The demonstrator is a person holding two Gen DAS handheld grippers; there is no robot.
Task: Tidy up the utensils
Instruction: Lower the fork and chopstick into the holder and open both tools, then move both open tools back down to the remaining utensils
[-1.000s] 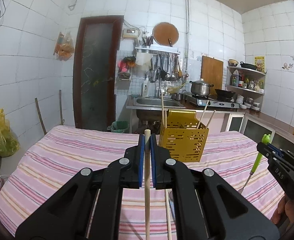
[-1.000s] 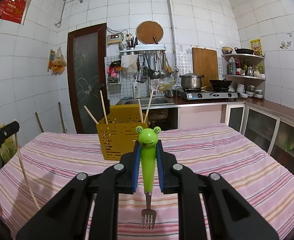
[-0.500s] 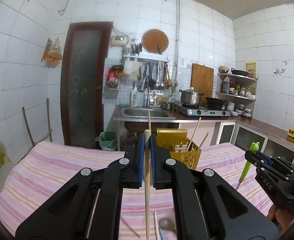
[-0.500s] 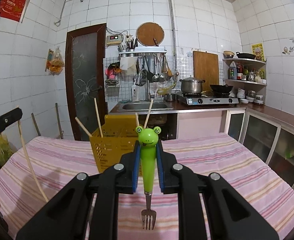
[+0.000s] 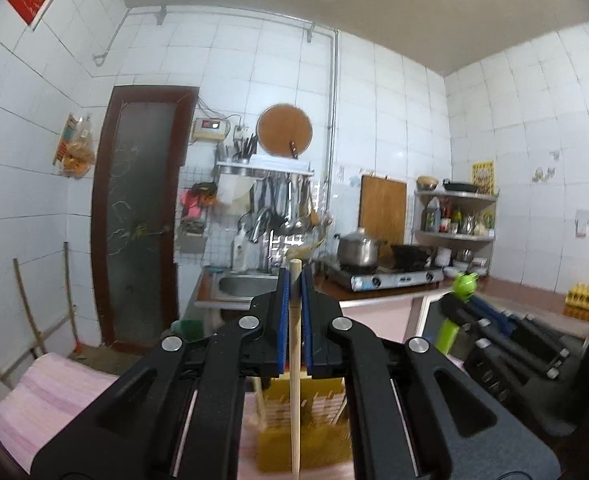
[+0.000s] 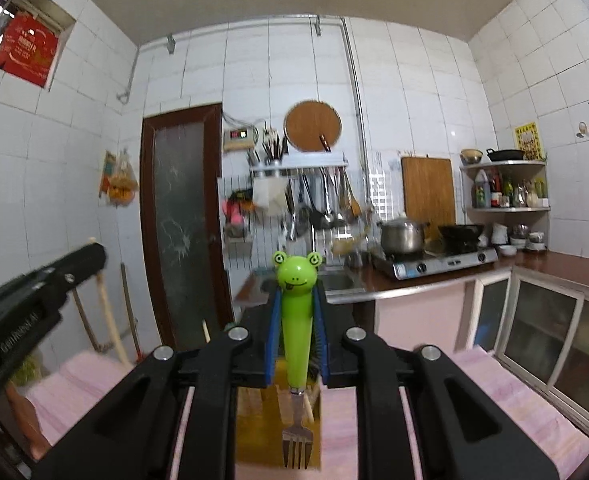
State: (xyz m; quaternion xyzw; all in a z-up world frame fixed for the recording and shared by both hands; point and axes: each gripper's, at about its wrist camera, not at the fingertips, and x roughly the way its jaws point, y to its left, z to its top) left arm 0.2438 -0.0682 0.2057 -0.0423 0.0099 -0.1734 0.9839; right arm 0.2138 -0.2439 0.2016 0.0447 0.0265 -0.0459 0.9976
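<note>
My left gripper (image 5: 294,280) is shut on a pale wooden chopstick (image 5: 294,380) that hangs down between its blue pads. Below and just ahead of it stands the yellow perforated utensil basket (image 5: 302,424), with other chopsticks leaning in it. My right gripper (image 6: 297,292) is shut on a fork with a green frog handle (image 6: 295,320), tines pointing down. The same basket (image 6: 266,428) lies under the fork in the right wrist view. Each gripper shows in the other's view: the right gripper (image 5: 466,304) with its frog fork at the right, the left gripper (image 6: 90,256) at the left edge.
A table under a pink striped cloth (image 6: 514,408) carries the basket. Behind it run a sink (image 5: 246,286), a gas stove with a steel pot (image 6: 402,236), hanging ladles, corner shelves and a dark door (image 5: 138,216). Glass cabinet doors (image 6: 542,336) line the right side.
Both grippers have risen and come forward toward the basket, which now sits low and close beneath them. The chopstick and the fork stay gripped as before.
</note>
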